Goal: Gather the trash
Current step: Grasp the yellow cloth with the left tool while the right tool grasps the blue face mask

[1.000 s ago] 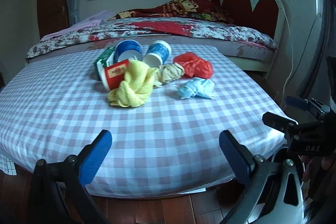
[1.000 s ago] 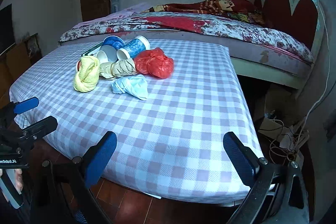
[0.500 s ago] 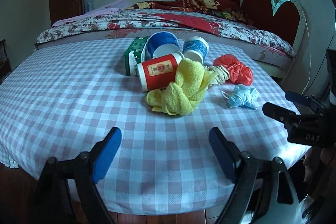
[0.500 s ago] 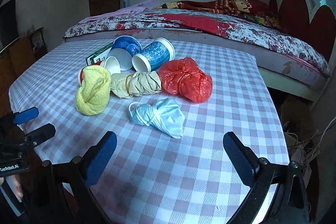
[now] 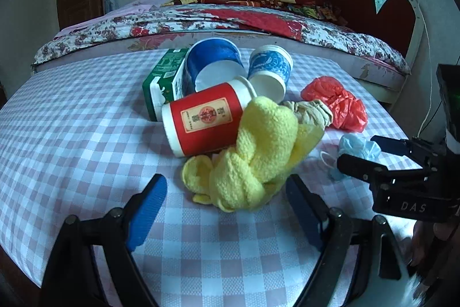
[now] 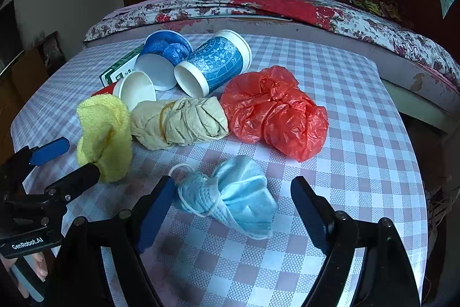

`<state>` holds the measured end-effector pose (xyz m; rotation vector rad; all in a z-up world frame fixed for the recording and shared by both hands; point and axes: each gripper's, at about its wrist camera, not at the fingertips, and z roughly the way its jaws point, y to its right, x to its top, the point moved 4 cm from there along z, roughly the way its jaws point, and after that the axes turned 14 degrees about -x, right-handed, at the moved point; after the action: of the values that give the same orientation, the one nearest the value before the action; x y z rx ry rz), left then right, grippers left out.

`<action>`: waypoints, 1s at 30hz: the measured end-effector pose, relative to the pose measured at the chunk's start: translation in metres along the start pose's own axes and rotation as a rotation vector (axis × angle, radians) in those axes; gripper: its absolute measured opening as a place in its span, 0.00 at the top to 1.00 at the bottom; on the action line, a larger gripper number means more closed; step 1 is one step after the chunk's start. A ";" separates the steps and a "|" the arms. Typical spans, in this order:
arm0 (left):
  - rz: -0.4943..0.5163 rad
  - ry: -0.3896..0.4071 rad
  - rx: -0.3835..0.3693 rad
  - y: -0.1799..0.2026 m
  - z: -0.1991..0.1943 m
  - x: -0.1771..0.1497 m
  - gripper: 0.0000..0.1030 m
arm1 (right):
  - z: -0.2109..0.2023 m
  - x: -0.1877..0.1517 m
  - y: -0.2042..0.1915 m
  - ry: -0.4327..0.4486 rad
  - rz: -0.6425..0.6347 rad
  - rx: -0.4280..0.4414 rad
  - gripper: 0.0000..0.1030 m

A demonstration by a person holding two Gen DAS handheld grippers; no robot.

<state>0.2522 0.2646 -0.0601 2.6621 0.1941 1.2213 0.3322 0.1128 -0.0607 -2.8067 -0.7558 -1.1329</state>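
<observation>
You are bringing both tongs in over the bench (image 6: pixel 373 111) since the earlier frames, when the trash pile sat well ahead of them. The left tongs (image 5: pixel 227 209) are now standing partly narrowed and released, straddling the near end of the yellow knitted cloth (image 5: pixel 253 151), which is leaning on the red paper cup (image 5: pixel 204 120). The right tongs (image 6: pixel 233 206) are closing, with the crumpled blue face mask (image 6: pixel 238 197) lying between the fingers; the pads are probably not pressing it yet, though the fisheye edge makes that hard to judge. Nothing is collected so far: two first grasps are being set up.
</observation>
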 end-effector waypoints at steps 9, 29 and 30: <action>-0.030 -0.040 -0.069 0.004 0.017 0.004 0.35 | 0.005 -0.005 0.010 -0.030 0.039 0.043 0.40; 0.043 0.003 -0.128 0.055 -0.029 -0.017 0.62 | -0.054 -0.030 0.049 0.057 0.057 0.022 0.65; 0.047 0.005 -0.129 0.060 -0.031 -0.019 0.62 | -0.059 -0.032 0.053 0.063 0.060 0.017 0.65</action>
<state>0.2181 0.2066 -0.0403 2.5665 0.0516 1.2104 0.2978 0.0406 -0.0305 -2.7459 -0.6682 -1.1933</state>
